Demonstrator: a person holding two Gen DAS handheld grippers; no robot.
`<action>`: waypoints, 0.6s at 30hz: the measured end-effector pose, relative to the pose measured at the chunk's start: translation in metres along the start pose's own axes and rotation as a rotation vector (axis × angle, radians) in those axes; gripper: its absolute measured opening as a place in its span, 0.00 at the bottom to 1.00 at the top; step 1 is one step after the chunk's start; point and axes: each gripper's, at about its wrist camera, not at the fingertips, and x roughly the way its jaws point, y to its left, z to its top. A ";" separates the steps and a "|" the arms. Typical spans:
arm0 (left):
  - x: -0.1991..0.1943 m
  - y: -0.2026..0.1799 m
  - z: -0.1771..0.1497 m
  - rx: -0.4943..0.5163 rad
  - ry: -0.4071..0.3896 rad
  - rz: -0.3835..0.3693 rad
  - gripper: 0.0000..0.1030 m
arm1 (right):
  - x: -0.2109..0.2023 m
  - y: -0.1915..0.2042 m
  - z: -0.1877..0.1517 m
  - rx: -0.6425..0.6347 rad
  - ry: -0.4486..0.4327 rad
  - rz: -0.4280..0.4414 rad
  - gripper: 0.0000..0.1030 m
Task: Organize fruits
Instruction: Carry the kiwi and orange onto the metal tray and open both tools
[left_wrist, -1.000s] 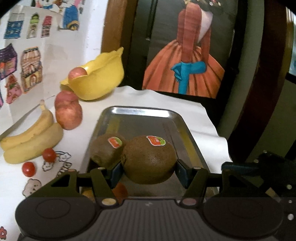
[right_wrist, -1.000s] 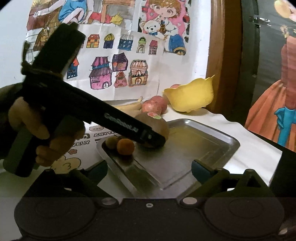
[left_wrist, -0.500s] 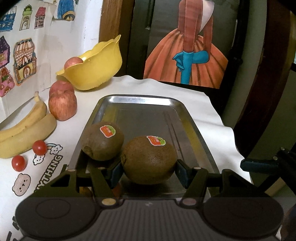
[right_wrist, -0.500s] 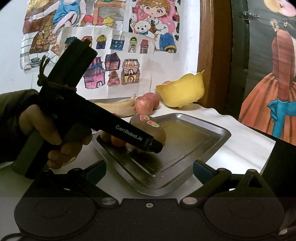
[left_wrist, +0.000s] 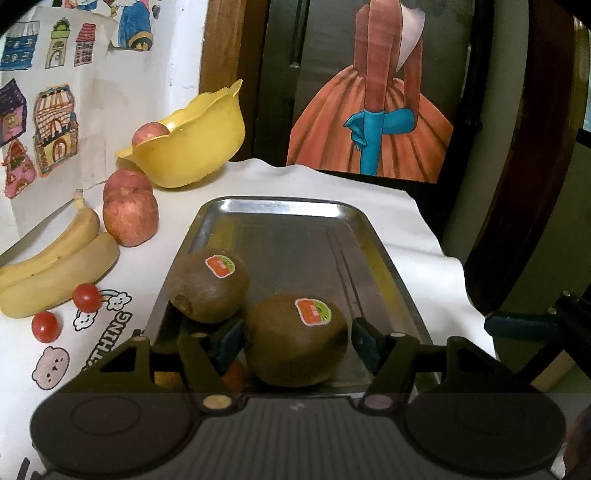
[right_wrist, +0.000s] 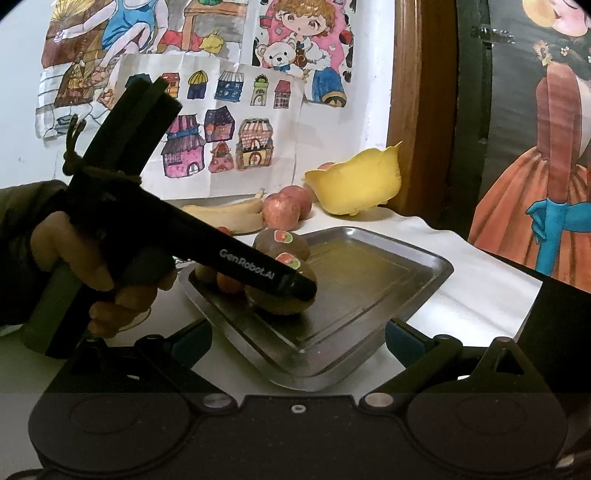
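Note:
A brown kiwi (left_wrist: 295, 339) with a red sticker rests on the steel tray (left_wrist: 273, 201), just in front of a second stickered kiwi (left_wrist: 208, 288). My left gripper (left_wrist: 295, 345) straddles the near kiwi; a thin gap shows at the right pad (left_wrist: 364, 347), so it is open. In the right wrist view, the left gripper (right_wrist: 295, 288), held by a hand (right_wrist: 74, 251), lies over that kiwi (right_wrist: 280, 301) on the tray (right_wrist: 436, 266). My right gripper (right_wrist: 297, 339) hangs open above the tray's near corner, holding nothing. A small orange fruit (left_wrist: 234, 374) lies by the kiwis.
A yellow bowl (left_wrist: 188, 147) holding an apple (left_wrist: 149, 133) stands at the back left. Two apples (left_wrist: 129, 218), two bananas (left_wrist: 55, 273) and two cherry tomatoes (left_wrist: 87, 297) lie on the white cloth left of the tray. Drawings cover the wall behind.
The left gripper has come down and set its kiwi on the tray beside the other one. The kiwi now sits lower between the fingers. The right gripper has shifted slightly.

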 end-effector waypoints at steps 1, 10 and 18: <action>-0.004 0.001 0.000 -0.005 -0.009 -0.002 0.71 | -0.002 0.001 0.001 0.000 -0.003 -0.005 0.98; -0.060 0.010 -0.004 -0.024 -0.119 -0.009 0.87 | -0.024 0.024 0.019 -0.025 -0.047 -0.032 0.99; -0.132 0.043 -0.021 -0.071 -0.221 0.070 1.00 | -0.043 0.060 0.031 -0.049 -0.064 -0.013 0.99</action>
